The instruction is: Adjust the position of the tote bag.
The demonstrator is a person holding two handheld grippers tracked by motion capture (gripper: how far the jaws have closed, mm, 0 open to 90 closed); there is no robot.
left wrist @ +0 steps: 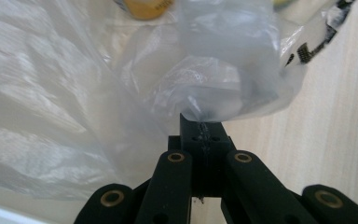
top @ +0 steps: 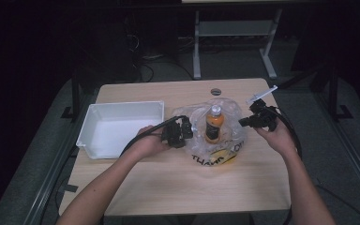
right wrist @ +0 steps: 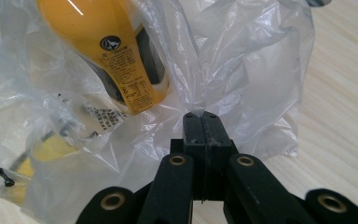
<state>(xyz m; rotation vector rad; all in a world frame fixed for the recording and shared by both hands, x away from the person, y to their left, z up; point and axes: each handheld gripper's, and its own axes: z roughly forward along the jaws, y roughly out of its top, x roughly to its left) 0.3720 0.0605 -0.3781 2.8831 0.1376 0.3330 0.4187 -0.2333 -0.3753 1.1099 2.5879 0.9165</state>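
Both grippers' fingers pinch the plastic bag (top: 225, 123); high view adds a white bin (top: 122, 126).

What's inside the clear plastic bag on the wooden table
The clear plastic bag holds an orange drink bottle with a white cap, lying with its cap away from the person. Crumpled film hides whether anything lies beneath the bottle.

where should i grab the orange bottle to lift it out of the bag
Grip the neck just under the white cap, coming straight down from above. The bottle stands upright in the open plastic bag, so its top pokes free while film wraps the body. Both hand-held grippers are shut on the bag's edges, so one must let go first.
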